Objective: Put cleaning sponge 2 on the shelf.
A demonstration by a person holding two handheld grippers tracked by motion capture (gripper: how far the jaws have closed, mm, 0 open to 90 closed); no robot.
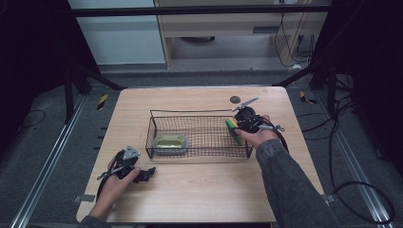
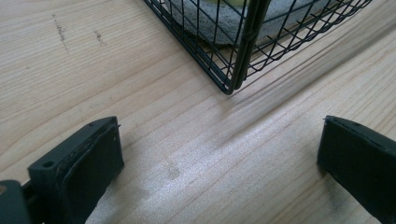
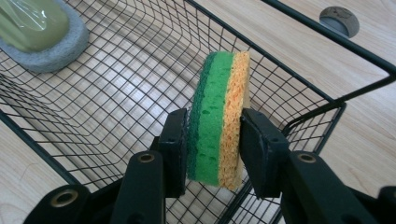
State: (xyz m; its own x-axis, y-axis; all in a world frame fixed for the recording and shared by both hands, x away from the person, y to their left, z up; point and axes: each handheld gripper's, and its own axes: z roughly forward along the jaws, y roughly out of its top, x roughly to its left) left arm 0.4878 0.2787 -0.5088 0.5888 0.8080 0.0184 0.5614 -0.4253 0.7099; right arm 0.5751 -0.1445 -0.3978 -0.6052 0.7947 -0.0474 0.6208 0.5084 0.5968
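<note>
The left tool (image 1: 148,174) rests low on the near left of the tabletop (image 1: 199,190), jaws spread wide with nothing but bare wood between them; in the left gripper view the near corner of the basket (image 2: 231,79) stands just ahead of it. It is idle and well apart from the work.

The right tool (image 3: 214,140) is pinching a sponge (image 3: 217,121) on edge, green side against one pad, yellow side against the other, pressed in a little. In the high view the sponge (image 1: 231,129) sits at the right end of the basket (image 1: 199,113), at about rim height. Whether it is just inside or over the end wire is hard to tell.

The step in hand looks like setting the sponge into the basket. To do it well, keep the pinch firm, carry the sponge clear past the end rim, lower it toward the mesh floor and only then spread the jaws. The foam is soft, so it should not slip easily, though it may spring and topple when freed.

The rim wire is the main thing in the way: the jaws could catch on it. Farther along the floor lies a wrapped scrubber (image 3: 39,32) at the left end, well apart from the drop spot. Beyond the basket a grey disc (image 3: 339,19) lies in the tabletop, out of the way.
</note>
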